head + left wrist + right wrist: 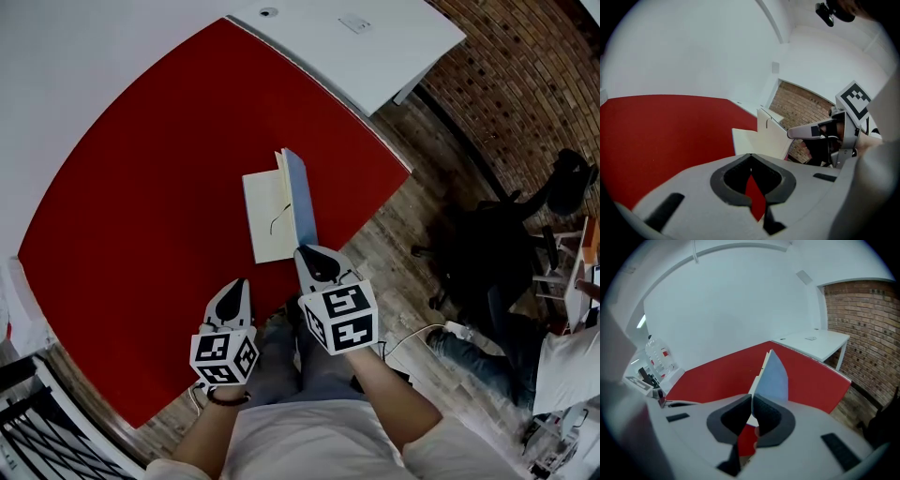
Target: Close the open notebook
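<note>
We are recording the notebook (268, 217) lying open on the red table (141, 187), its spine running away from us and its blue cover (302, 199) standing nearly upright. The right tongs (314, 253) are clenching that cover at the notebook's near end. The left tongs (238, 286), clenched on nothing, are hanging short of the notebook's near left corner, so in our judgement the cover is needing to swing left over the spine.

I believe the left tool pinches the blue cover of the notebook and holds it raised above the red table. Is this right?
Not quite: it is the right tool that pinches the blue cover of the notebook and holds it raised above the red table. The right gripper view shows this; the left tool is shut on nothing.
</note>
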Tool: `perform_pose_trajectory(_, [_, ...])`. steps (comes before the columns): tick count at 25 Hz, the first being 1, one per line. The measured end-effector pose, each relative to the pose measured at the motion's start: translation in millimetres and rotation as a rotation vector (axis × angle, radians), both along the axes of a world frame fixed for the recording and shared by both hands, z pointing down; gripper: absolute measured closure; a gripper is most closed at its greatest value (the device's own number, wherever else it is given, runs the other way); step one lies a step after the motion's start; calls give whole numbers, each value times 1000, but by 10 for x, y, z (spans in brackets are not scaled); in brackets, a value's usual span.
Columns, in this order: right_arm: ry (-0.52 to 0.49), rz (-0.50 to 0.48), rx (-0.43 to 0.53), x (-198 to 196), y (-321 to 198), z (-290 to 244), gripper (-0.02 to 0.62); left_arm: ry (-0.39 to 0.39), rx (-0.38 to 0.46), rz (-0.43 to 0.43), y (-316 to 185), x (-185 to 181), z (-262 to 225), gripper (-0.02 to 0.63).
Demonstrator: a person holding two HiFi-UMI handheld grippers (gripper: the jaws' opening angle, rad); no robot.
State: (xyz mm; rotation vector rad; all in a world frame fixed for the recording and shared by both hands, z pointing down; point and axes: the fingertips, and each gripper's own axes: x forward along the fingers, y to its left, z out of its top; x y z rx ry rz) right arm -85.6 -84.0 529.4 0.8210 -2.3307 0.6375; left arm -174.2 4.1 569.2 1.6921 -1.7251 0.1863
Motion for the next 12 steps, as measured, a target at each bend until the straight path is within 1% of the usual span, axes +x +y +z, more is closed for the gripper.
perform_pose_trajectory(5, [21, -38, -11, -217, 114, 141, 575, 0, -2, -32, 102, -151, 16, 600])
perform_pose_trajectory(12, [75, -89, -25, -524, 249, 418, 574, 2, -11, -68, 238, -388, 38, 600])
